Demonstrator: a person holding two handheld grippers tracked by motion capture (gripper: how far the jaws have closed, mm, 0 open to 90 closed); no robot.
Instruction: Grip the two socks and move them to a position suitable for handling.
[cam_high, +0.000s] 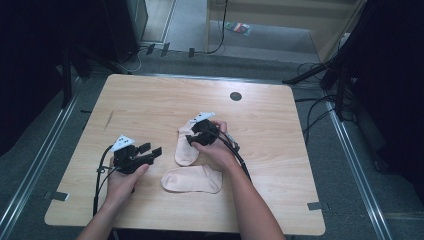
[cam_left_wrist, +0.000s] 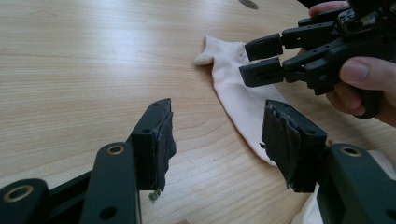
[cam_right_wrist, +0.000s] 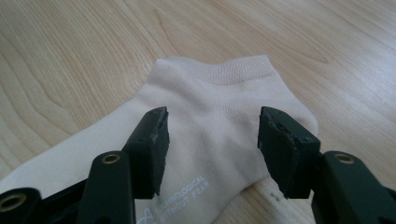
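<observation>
Bench (cam_high: 150, 100): pale wood top, rounded corners, all four edges in the high view; the far half and the left third lie bare, wide room to move there. Dark round grommet (cam_high: 235, 96) near the far edge.
Floor: grey carpet around the bench, metal rails at left and right, cables trailing beyond the far edge.
Near sock (cam_high: 192, 180): pale pink, lies flat crosswise near the bench's front edge, between the two forearms; bare wood shows between it and the front edge.
Far sock (cam_high: 186, 150): pale pink, lies lengthwise, cuff end toward the far side, toe end just beside the near sock; whether the two touch, cannot tell. In the right gripper view its ribbed cuff edge (cam_right_wrist: 233, 70) faces away, with printed lettering near the bottom of the frame.
Right claw (cam_high: 195, 136): over the far sock's cuff half, jaws spread wide, one to each side of the ankle part; fabric lies flat between them, not pinched.
Left claw (cam_high: 152, 150): well left of both socks, over bare wood, jaws spread with nothing between them; in its own view the far sock (cam_left_wrist: 243, 100) and the right claw (cam_left_wrist: 254, 60) lie ahead.
</observation>
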